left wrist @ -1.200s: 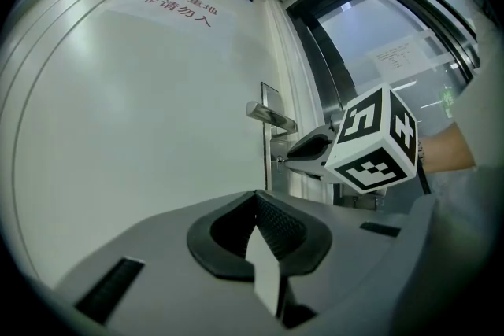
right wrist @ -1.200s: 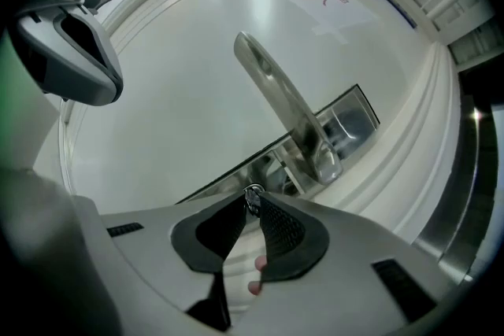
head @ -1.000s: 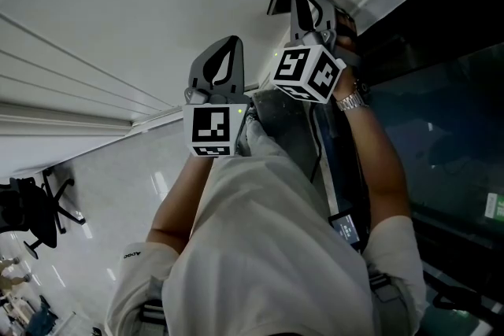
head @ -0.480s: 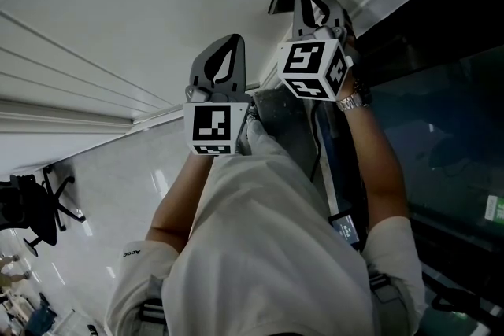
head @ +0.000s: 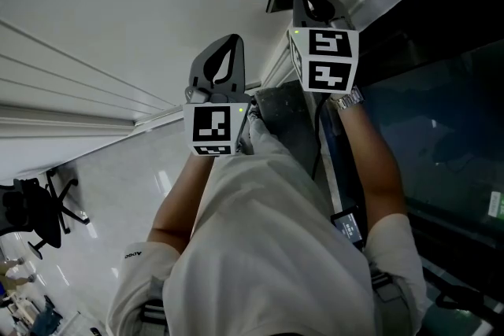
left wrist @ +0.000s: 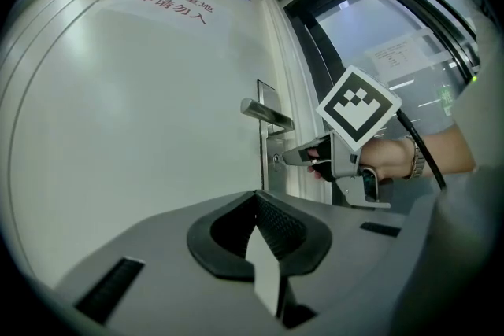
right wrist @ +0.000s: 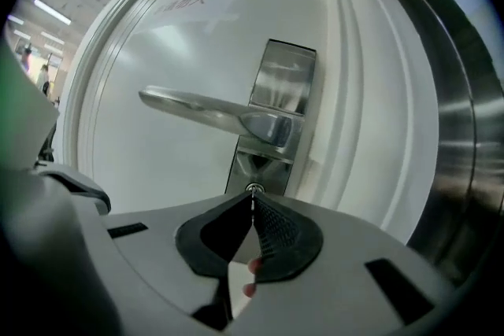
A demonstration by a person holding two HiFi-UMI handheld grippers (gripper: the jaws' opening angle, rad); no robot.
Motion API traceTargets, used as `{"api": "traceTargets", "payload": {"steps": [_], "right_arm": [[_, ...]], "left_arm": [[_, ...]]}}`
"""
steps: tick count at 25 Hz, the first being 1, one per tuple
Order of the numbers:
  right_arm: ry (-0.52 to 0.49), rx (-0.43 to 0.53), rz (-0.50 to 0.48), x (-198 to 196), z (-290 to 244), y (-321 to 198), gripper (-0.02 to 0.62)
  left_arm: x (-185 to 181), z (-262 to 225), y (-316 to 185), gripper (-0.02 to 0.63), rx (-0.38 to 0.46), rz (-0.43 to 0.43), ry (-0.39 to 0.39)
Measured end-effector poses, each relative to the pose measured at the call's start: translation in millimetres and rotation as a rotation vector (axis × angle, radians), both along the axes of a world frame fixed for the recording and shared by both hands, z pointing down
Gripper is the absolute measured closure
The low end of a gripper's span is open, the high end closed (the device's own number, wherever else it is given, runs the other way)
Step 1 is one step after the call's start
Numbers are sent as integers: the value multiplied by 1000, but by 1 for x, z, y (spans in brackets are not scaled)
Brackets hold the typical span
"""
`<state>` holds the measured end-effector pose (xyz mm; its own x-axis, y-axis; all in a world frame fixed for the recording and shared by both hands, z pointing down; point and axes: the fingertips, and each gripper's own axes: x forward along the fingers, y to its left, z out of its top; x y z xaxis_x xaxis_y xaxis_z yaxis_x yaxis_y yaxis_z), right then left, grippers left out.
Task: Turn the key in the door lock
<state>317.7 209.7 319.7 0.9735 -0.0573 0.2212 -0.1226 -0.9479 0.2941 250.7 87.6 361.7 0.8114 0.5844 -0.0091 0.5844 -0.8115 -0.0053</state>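
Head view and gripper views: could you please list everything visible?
Door: one, white, facing both grippers.
Lever handle: one, silver, on the door.
Keyhole: one, metal, below the handle.
Lettering: two lines, red, high on door.
Office chair: one, black, on floor, lower left.
Watch: one, silver, right wrist.
Left gripper: one, grey, shut, empty, away from the lock.
Right gripper: one, grey, jaws just closed, tips at keyhole; no key discernible.

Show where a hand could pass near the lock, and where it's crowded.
Free: the bare door face below the handle, left of the lock plate. Crowded: just under the handle, where the right gripper, its jaws just closed, pinches the key at that plate. The left gripper hangs back from the door, shut.
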Motion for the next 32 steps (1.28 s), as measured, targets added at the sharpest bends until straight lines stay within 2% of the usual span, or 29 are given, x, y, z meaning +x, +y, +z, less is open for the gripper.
{"api": "traceTargets", "payload": {"steps": [5, 12, 19, 26, 32], "right_arm": [[-17, 198, 8, 1, 0, 4, 586], [-60, 559, 14, 0, 0, 10, 585], [-67, 742, 30, -1, 1, 13, 584], [-84, 1150, 68, -1, 5, 18, 584], [-88, 1369, 80, 0, 9, 18, 584]], "left_arm": [[1, 0, 0, 597, -3, 0, 0], [1, -1, 1, 597, -3, 1, 0], [0, -1, 1, 597, -5, 0, 0], [0, 0, 1, 597, -7, -2, -3], [3, 2, -4, 597, -7, -10, -5]]}}
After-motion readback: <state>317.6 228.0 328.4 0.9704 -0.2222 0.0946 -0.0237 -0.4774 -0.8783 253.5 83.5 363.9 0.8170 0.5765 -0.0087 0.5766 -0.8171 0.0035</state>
